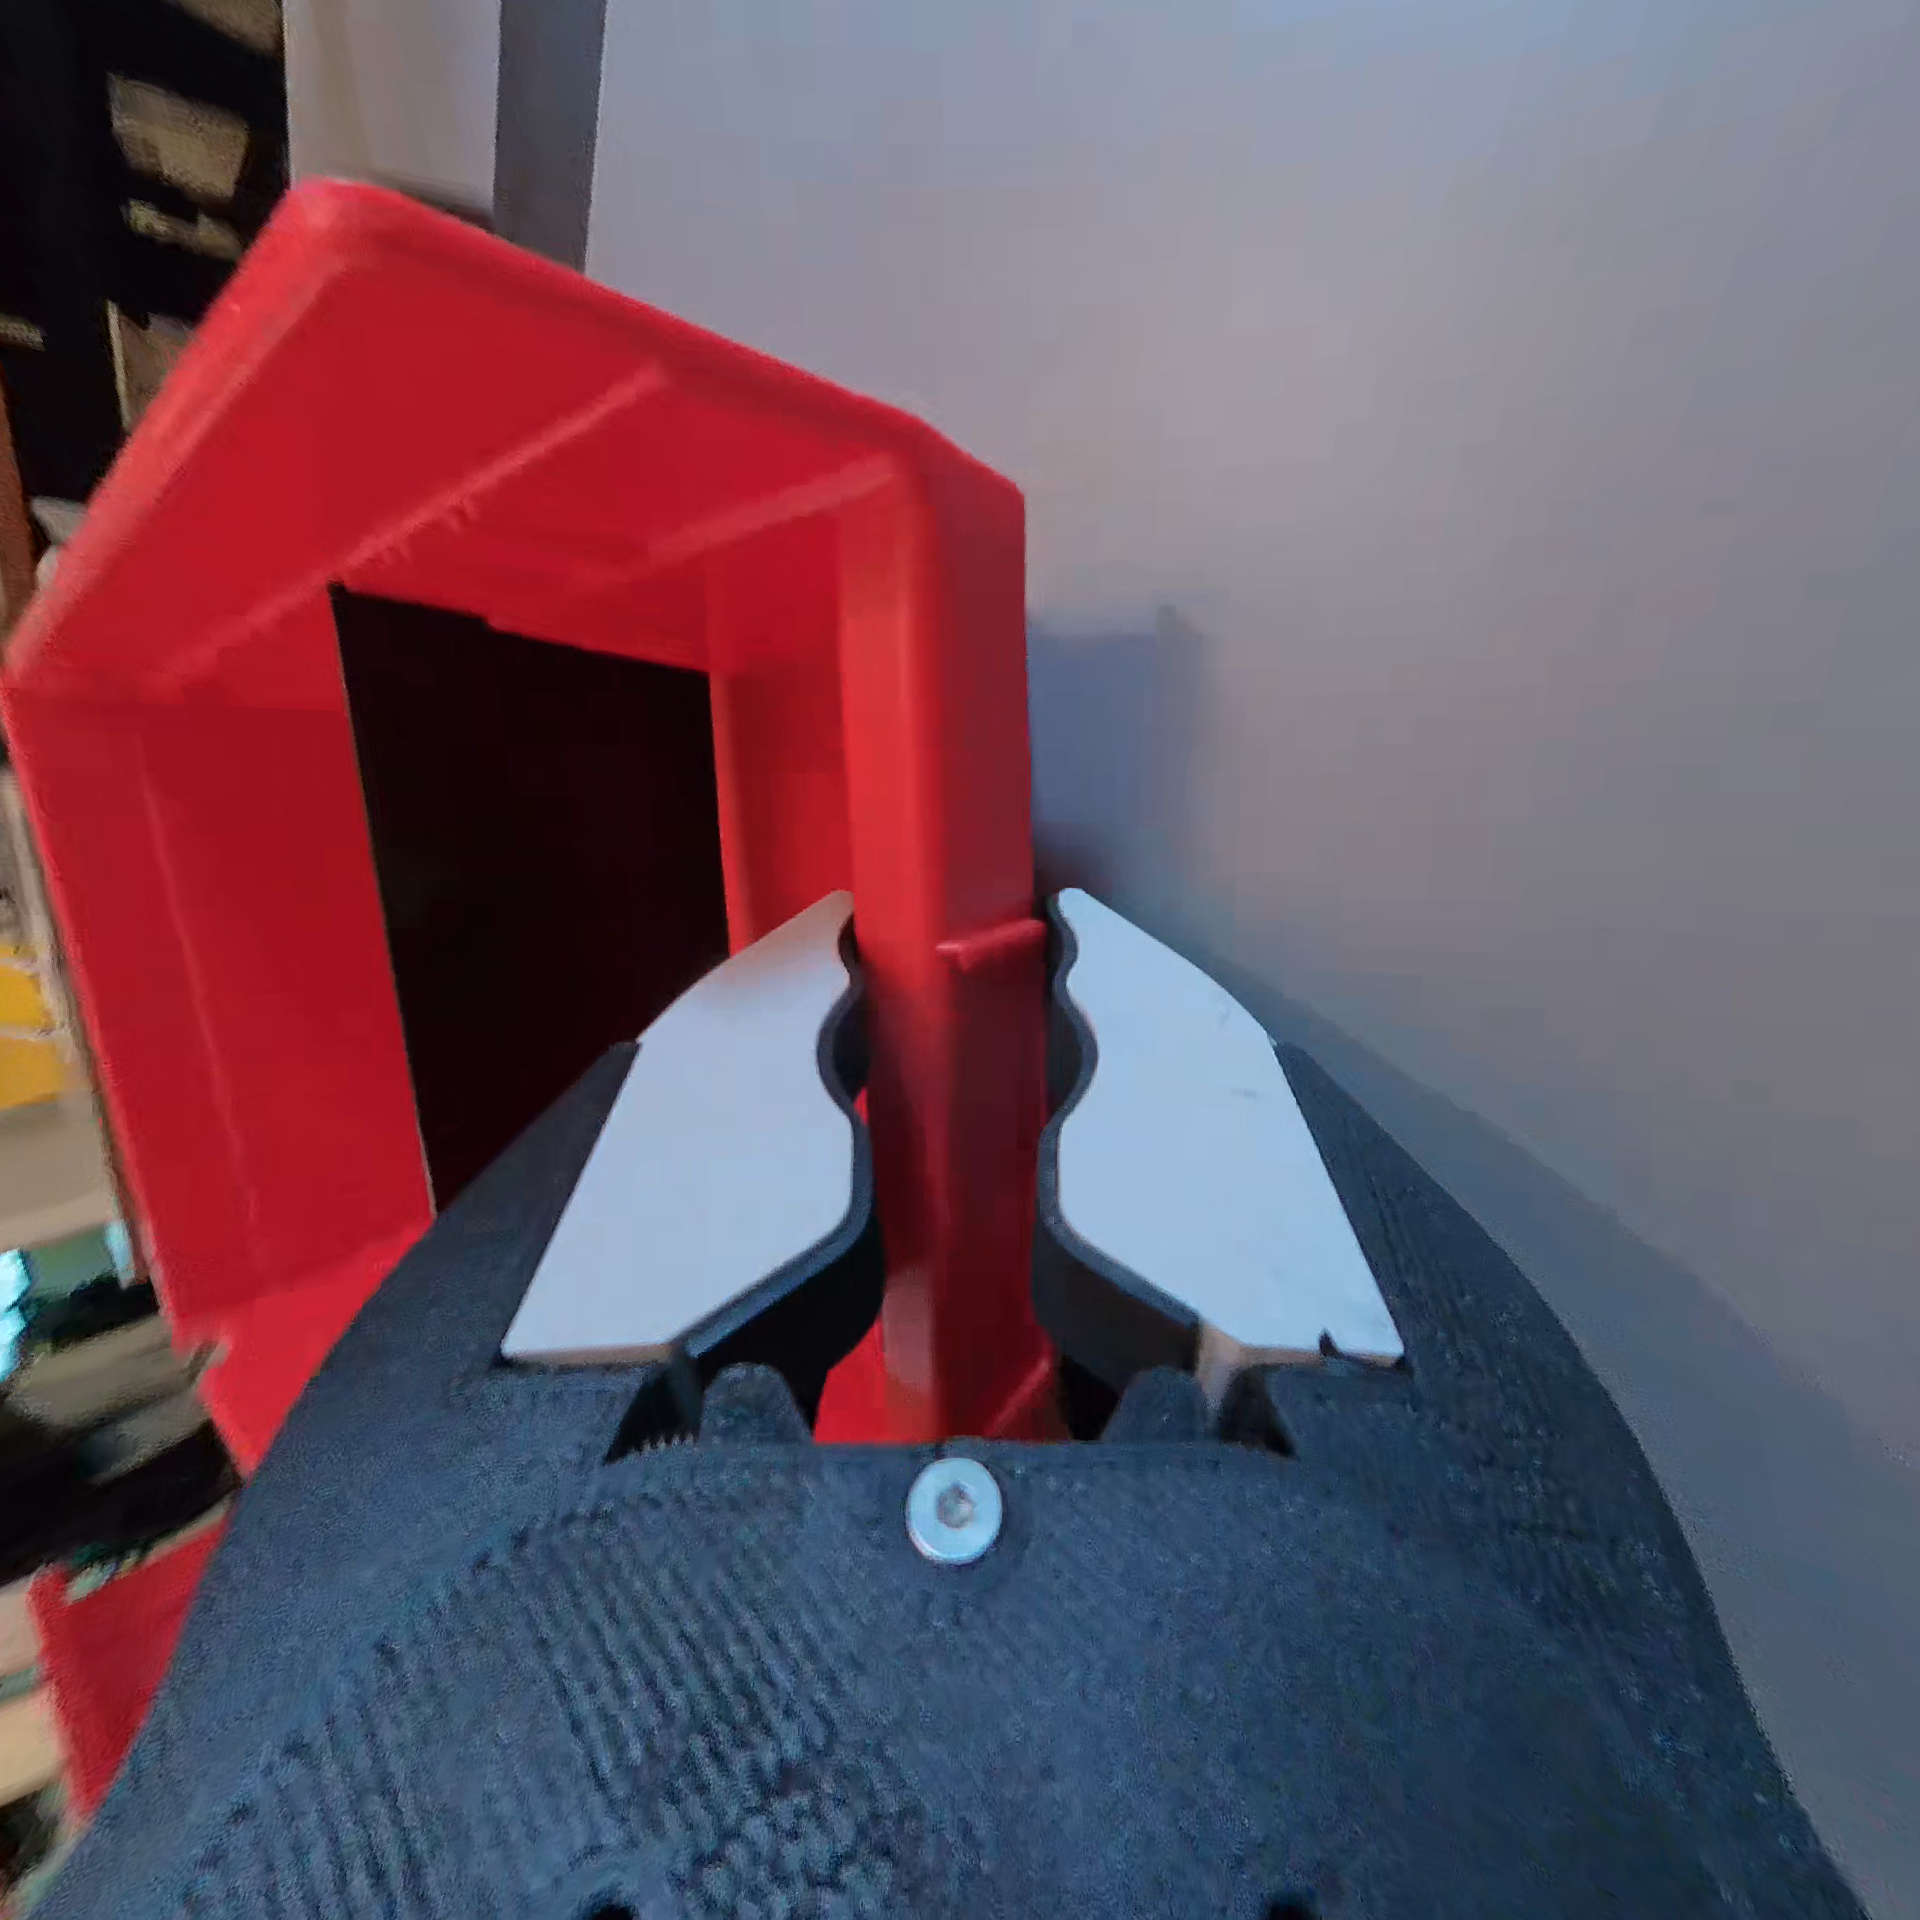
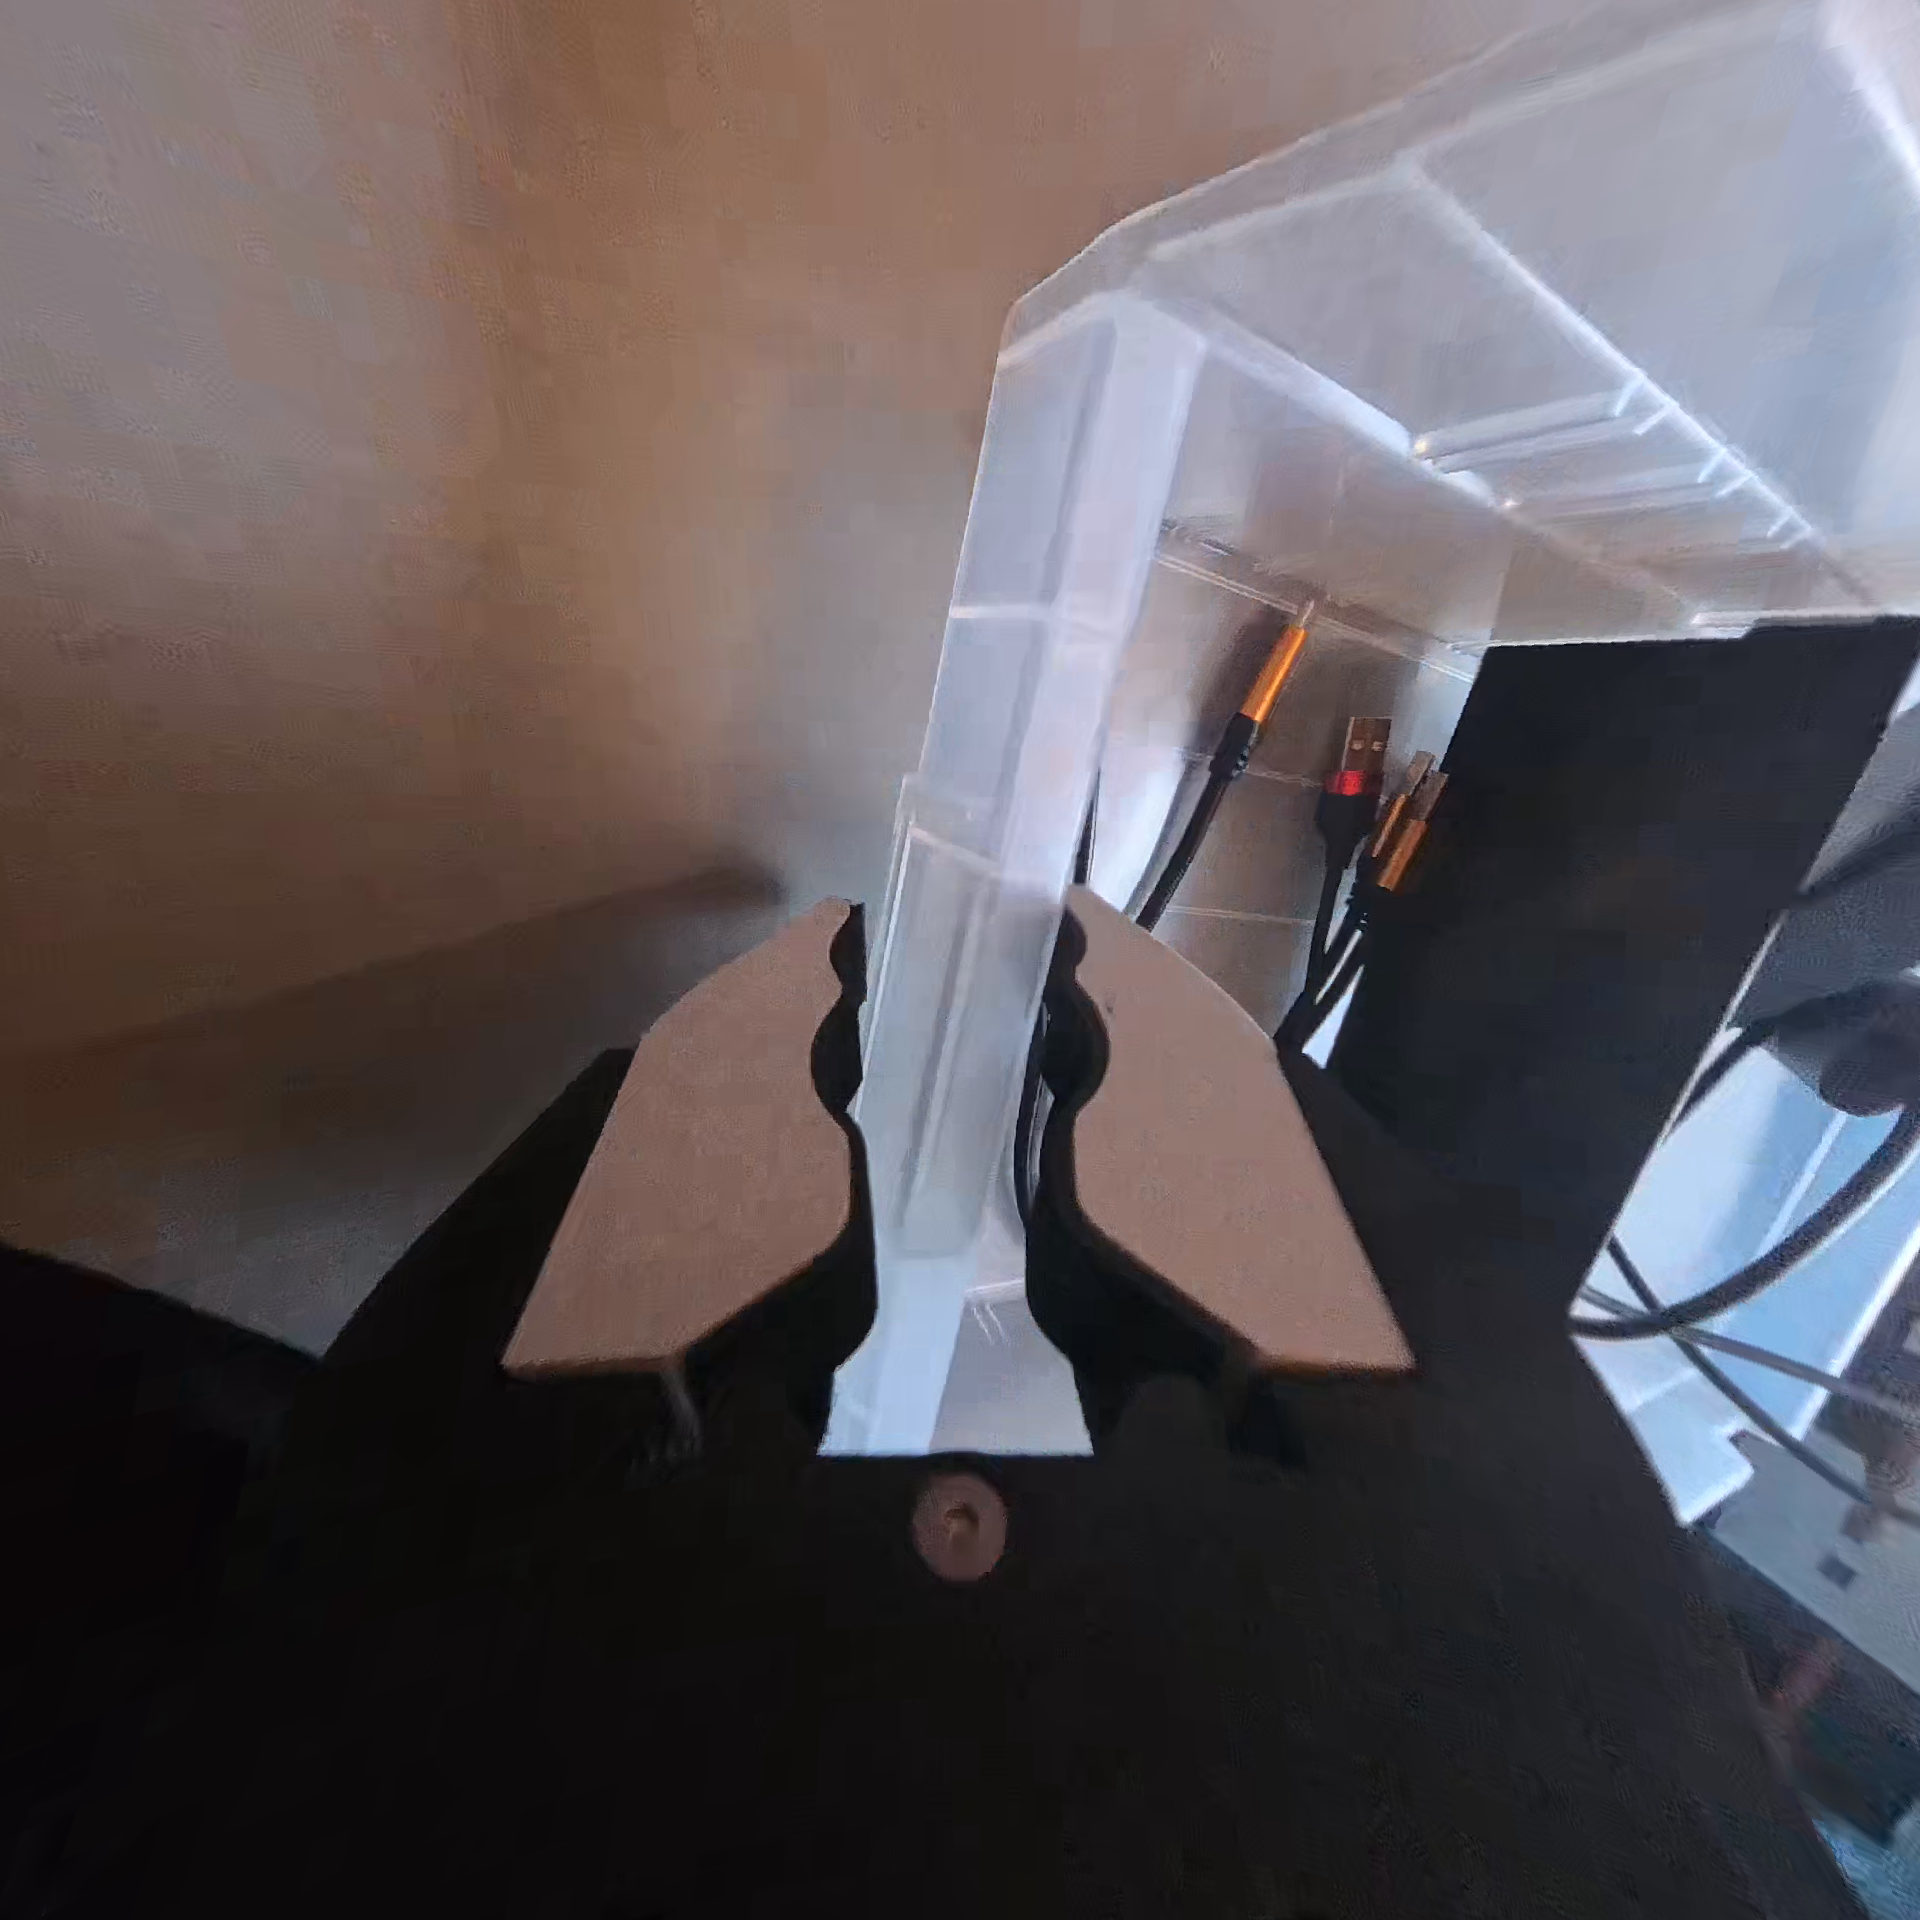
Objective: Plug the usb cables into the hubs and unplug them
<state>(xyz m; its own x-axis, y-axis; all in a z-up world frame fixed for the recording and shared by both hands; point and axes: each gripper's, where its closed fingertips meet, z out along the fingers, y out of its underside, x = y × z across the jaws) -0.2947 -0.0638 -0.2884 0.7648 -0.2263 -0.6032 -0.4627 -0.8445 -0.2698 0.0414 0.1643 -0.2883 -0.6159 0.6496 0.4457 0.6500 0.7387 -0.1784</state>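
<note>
In the left wrist view my left gripper point(image 1: 951, 935) is shut on the side wall of a red plastic bin point(image 1: 260, 935), which is lifted and tilted so its dark inside faces me. In the right wrist view my right gripper point(image 2: 961, 935) is shut on the wall of a clear plastic bin point(image 2: 1403, 343), also lifted and tilted. Inside the clear bin lie black USB cables: one with an orange-collared plug point(image 2: 1270, 675), one with a red-collared USB plug point(image 2: 1356, 774) and orange-collared plugs point(image 2: 1405, 821) beside it. No hub is identifiable in either view.
A plain wall point(image 1: 1455, 416) stands close behind the red bin. A black flat panel point(image 2: 1621, 894) sits against the clear bin at the right, with dark cables point(image 2: 1714, 1299) looping below it. Cluttered shelves point(image 1: 135, 156) show at far left. Some 40 cm of space lies between my two pairs of fingers.
</note>
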